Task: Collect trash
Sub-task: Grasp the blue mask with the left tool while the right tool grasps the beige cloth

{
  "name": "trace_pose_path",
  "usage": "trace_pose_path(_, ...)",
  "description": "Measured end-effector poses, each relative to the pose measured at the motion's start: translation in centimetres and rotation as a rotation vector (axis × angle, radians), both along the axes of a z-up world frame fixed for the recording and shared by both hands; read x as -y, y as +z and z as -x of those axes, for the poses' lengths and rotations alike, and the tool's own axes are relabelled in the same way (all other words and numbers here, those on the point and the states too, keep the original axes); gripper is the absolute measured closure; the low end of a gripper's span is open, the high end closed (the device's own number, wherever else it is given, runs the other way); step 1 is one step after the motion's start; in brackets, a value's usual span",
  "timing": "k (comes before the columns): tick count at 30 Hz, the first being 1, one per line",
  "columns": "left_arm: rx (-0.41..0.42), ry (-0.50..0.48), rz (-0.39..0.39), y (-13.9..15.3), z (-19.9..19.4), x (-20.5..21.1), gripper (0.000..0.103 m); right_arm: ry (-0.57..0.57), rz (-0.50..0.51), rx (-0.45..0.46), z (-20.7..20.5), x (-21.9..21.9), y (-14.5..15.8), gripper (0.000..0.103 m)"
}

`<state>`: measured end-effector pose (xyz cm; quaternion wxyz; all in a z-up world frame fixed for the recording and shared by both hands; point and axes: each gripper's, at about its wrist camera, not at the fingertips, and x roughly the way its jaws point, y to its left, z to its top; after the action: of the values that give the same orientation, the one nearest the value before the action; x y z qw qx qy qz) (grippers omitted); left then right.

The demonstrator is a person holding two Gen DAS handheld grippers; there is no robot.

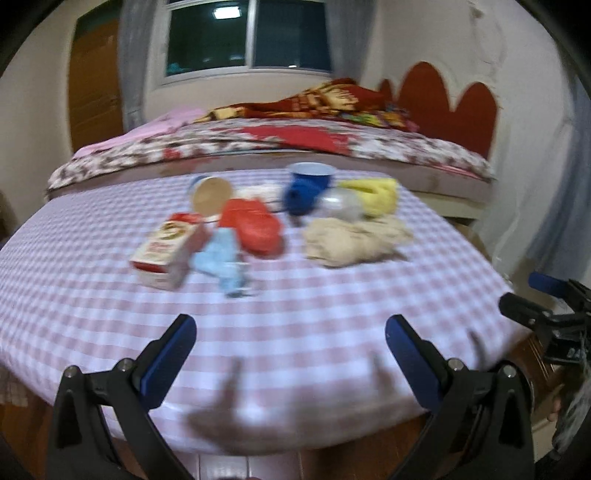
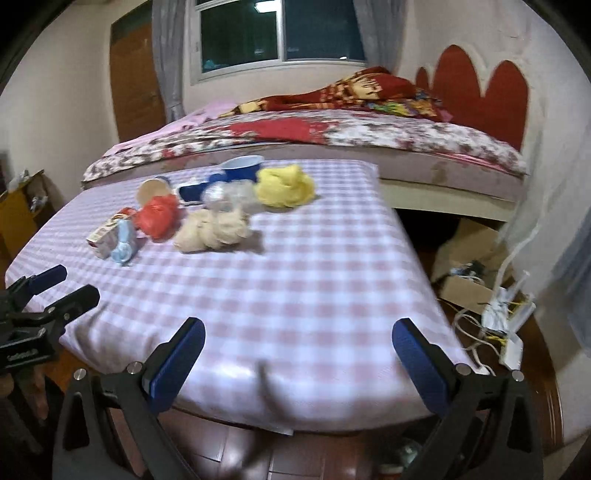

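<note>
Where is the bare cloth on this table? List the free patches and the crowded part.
Free: the wide near strip of checked tablecloth between both open grippers and the pile, plus the right side beyond the beige rag and yellow bag. Crowded: the far left-centre, where the carton, red bag, blue cup and the rest bunch together.

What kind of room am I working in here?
Most likely a bedroom: a bed with a red headboard stands behind the checked table, under a curtained window.
</note>
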<state>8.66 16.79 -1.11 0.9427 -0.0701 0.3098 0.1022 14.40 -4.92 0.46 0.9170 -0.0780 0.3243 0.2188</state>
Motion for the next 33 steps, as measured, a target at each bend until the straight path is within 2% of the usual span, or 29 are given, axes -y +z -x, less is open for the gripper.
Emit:
trace_pose_path(4, -0.017, 0.051, 0.010, -0.5, -0.8, -2.8, 0.001, 0.067, 0.018, 0.007, -1.4, -3.3, 0.2, 0.001)
trace_pose_path(6, -0.023, 0.071, 0.015, -0.8, -1.4, -3.8, 0.002, 0.095, 0.036, -0.025, -2.5, -4.8, 0.1, 0.001)
trace_pose_path(10, -0.051, 0.104, 0.065, -1.5, -3.2, -5.6, 0.012, 0.117, 0.033, -0.045, -4.6, -7.2, 0.2, 0.001)
trace_pose_path(15, -0.085, 0.089, 0.091, -2.4, -5.8, -6.6, 0.022, 0.178, 0.079, -0.071, -6.9, -10.8, -1.1, 0.003)
trace_pose_path(20, -0.110, 0.087, 0.098, -3.1, -7.7, -7.0, 0.024, 0.207, 0.108, -0.100, -9.5, -13.5, -2.3, 0.004)
trace_pose_path(23, -0.138, 0.085, 0.109, -3.8, -8.7, -7.4, 0.029, 0.210, 0.127, -0.120, -10.8, -14.8, -3.1, 0.006)
trace_pose_path(24, -0.148, 0.086, 0.111, -4.0, -9.0, -7.5, 0.032, 0.212, 0.138, -0.130, -11.2, -15.1, -3.4, 0.010)
trace_pose_path(25, -0.157, 0.085, 0.117, -4.3, -9.1, -7.6, 0.036, 0.212, 0.145, -0.140, -11.4, -15.3, -3.6, 0.020)
trace_pose_path(27, -0.154, 0.085, 0.103, -4.4, -9.1, -7.5, 0.040, 0.213, 0.142, -0.165, -11.8, -15.4, -4.1, 0.028)
trace_pose_path(29, -0.151, 0.077, 0.094, -4.3, -9.0, -7.4, 0.054, 0.216, 0.134, -0.168, -11.6, -15.1, -4.3, 0.032)
trace_pose_path(30, -0.149, 0.072, 0.097, -4.3, -9.0, -7.3, 0.069, 0.219, 0.128, -0.169, -11.5, -14.9, -4.3, 0.038)
trace_pose_path(31, -0.148, 0.068, 0.098, -4.3, -9.0, -7.2, 0.071, 0.225, 0.118, -0.173, -11.4, -14.7, -4.3, 0.047)
trace_pose_path(33, -0.134, 0.052, 0.110, -4.3, -8.6, -7.1, 0.074, 0.233, 0.101, -0.181, -11.1, -14.4, -4.2, 0.058)
